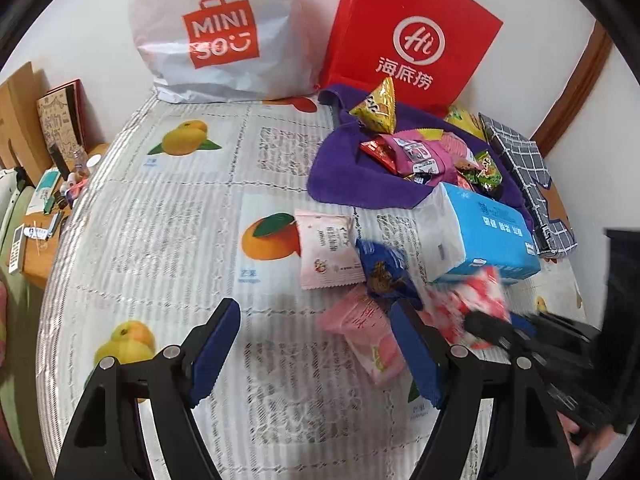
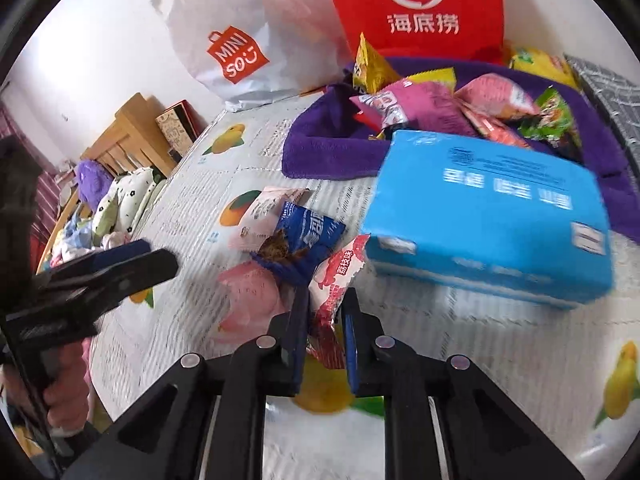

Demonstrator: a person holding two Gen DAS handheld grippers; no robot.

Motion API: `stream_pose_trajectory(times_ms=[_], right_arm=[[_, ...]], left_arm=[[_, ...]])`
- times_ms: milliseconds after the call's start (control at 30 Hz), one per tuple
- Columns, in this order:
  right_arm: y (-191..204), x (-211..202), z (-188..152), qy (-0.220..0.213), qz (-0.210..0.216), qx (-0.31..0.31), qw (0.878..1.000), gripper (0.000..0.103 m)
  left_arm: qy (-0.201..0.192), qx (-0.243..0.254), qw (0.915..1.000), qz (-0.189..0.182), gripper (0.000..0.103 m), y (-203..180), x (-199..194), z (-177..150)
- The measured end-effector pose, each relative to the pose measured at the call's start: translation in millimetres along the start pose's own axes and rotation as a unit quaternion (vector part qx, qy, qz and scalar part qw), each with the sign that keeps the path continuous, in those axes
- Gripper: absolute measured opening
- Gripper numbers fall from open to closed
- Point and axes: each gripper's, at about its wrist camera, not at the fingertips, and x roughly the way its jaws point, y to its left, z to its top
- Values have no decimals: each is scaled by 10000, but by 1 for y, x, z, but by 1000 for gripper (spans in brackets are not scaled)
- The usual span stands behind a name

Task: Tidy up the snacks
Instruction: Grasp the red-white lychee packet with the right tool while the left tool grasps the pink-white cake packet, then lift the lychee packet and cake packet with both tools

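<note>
Nearest to the camera, the left claw (image 1: 316,344) hangs with its jaws wide apart and nothing between them, low over the fruit-printed cloth (image 1: 168,216) that covers the bench. Just to its right lies a small heap of loose snacks near the front edge: a pale pink packet (image 1: 366,334), a white and pink packet (image 1: 328,250) behind it, and a dark blue packet (image 2: 306,240) on top of these two. Next to the right, the right claw (image 2: 326,338) grips a red and white lychee packet (image 2: 334,280) by its lower end; the jaws are closed on the wrapper, and the packet stands up between the fingers, very near the blue one. Whether it still touches the bench I cannot tell, because this part is blurred.

Further right, a blue tissue pack (image 2: 488,208) lies against the front rim of the purple cloth basket (image 2: 320,152), which stands toward the far right corner and already holds many snacks. Behind it stand a white shopping bag (image 1: 216,28) and a red paper bag (image 1: 408,36).

I judge that the step in hand is collecting the loose packets. The next move probably calls for carrying the lychee packet over the tissue pack and releasing it in the basket, without dragging the blue packet.
</note>
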Motion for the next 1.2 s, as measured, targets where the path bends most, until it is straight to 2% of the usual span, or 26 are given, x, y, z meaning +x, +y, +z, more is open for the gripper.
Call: stream_pose_trajectory(times_ms=[100, 300, 400, 500, 567, 767, 833, 867, 1000, 1133, 1200], right_arm=[[-12, -19, -13, 47, 10, 13, 10000, 16], [-60, -42, -37, 222, -499, 284, 9981, 16], [-81, -42, -40, 249, -616, 367, 9971, 23], [-92, -41, -42, 144, -868, 348, 9955, 36], [-98, -41, -44, 152, -955, 328, 9948, 42], [-101, -45, -46, 31, -1184, 263, 9926, 64], [-95, -41, -46, 14, -1149, 127, 9933, 65], [-94, -39, -46, 26, -1081, 94, 9941, 67], [-91, -29, -45, 143, -899, 185, 9957, 67], [-86, -18, -46, 249, -810, 302, 9959, 68], [-81, -15, -46, 182, -884, 305, 9954, 77]], left_arm=[[14, 94, 9999, 90, 76, -5, 11, 5], [78, 99, 9992, 370, 75, -12, 32, 24], [148, 105, 9988, 449, 74, -14, 46, 35], [230, 174, 9975, 643, 74, -17, 60, 41], [303, 229, 9959, 826, 68, -18, 70, 43], [480, 317, 9948, 845, 62, -22, 93, 46], [392, 475, 9934, 963, 55, -28, 95, 45], [360, 499, 9937, 941, 42, -30, 95, 45], [364, 449, 9942, 905, 36, -30, 93, 47], [368, 313, 9958, 778, 36, -27, 88, 47], [337, 281, 9962, 753, 36, -28, 83, 46]])
